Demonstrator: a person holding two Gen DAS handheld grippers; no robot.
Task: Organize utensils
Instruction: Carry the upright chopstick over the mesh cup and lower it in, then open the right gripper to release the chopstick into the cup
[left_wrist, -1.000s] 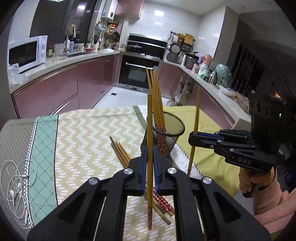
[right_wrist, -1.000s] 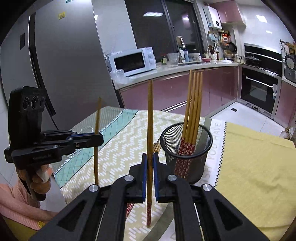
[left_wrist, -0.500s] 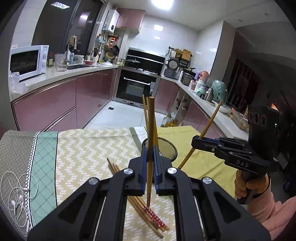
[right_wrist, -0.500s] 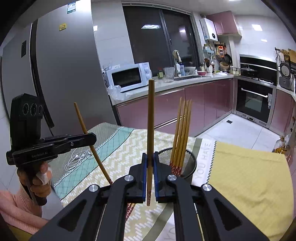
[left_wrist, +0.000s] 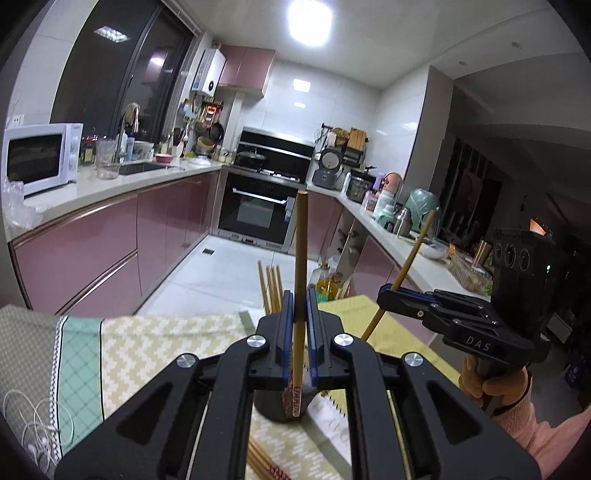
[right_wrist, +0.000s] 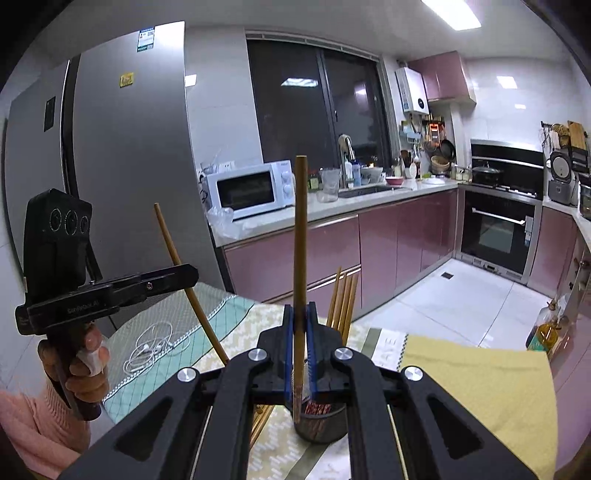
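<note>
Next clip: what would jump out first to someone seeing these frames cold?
Each gripper is shut on a single chopstick: the left gripper holds its chopstick upright at centre frame, and the right gripper does the same with its chopstick. Just below them, a dark mesh cup with more chopsticks stands on the patterned tablecloth, with white earphones lying to the left.

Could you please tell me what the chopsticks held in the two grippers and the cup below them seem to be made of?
Both held chopsticks, one in the left gripper and one in the right gripper, look like bamboo or wood: matte tan shafts, with a red patterned, probably lacquered, lower end. The cup looks like dark metal, possibly mesh, though it is mostly hidden here.
</note>
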